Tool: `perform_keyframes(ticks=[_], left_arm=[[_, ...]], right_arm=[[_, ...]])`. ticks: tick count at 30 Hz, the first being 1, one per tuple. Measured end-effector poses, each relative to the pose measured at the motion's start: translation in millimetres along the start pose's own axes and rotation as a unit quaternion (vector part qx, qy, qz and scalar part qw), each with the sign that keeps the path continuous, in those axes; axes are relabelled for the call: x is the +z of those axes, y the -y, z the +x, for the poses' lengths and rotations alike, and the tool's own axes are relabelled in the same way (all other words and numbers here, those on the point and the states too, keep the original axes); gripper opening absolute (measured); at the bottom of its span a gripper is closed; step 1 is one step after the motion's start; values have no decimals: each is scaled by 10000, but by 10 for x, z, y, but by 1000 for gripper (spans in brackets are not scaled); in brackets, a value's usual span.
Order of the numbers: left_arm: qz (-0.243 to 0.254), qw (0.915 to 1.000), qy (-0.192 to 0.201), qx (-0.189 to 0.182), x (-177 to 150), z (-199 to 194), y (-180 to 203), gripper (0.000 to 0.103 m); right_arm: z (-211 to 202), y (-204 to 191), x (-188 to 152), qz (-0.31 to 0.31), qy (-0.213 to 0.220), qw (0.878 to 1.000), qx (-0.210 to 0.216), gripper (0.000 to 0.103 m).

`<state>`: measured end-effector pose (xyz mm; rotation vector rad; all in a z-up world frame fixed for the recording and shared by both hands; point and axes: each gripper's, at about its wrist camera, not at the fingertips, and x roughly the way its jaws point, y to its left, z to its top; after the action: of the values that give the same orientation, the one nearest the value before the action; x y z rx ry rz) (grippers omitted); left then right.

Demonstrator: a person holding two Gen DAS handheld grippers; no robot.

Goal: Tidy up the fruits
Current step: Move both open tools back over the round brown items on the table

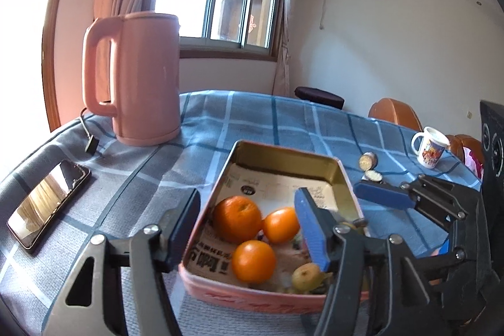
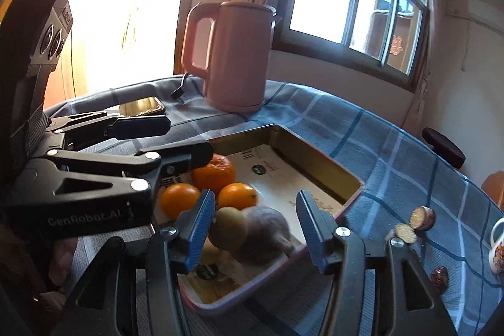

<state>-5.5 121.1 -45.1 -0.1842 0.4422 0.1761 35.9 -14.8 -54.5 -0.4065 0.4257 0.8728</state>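
Observation:
A pink-rimmed metal tin (image 1: 343, 175) (image 2: 352, 194) lined with printed paper sits on the checked tablecloth. It holds three oranges (image 1: 237, 218) (image 2: 215, 173), a small yellow-green fruit (image 1: 305, 274) (image 2: 228, 227) and a brownish pear-like fruit (image 2: 266, 233). My left gripper (image 1: 247, 229) is open, its jaws standing on either side of the tin's left wall above the oranges; it also shows in the right wrist view (image 2: 186, 140). My right gripper (image 2: 253, 229) is open over the near end of the tin, with the yellow-green and brownish fruits between its jaws, and appears at right in the left wrist view (image 1: 382, 194).
A pink electric kettle (image 1: 135, 77) (image 2: 233, 55) stands behind the tin with its cord plug (image 1: 90, 144). A phone (image 1: 47, 207) lies at left. A printed mug (image 1: 431, 150) and small round tins (image 1: 368, 161) (image 2: 420, 218) sit at right. Chairs stand beyond the table.

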Motion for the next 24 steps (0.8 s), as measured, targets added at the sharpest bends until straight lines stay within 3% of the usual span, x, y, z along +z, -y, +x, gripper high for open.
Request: perform_keyframes(ticks=[3,7,12,18,24], left_arm=[[53,9998,147,-103,57,-40,154,75],[283,9986,193,-415,142,-19,538,75],[655,9947,256,-754,217,112,1097,76],[946,9927,24,-744,325,463,1586,76],[950,9928,-436,-583,288,847,1694,76]], right_arm=[[-176,176,-35,32,74,9992,-391,56],[-404,651,-116,475,29,9947,-914,56],[-553,1501,-332,1705,-185,9702,-1713,56],[-352,1981,-570,2273,-775,9557,-1703,56],[-91,2076,-678,2479,-1155,9517,-1395,56]])
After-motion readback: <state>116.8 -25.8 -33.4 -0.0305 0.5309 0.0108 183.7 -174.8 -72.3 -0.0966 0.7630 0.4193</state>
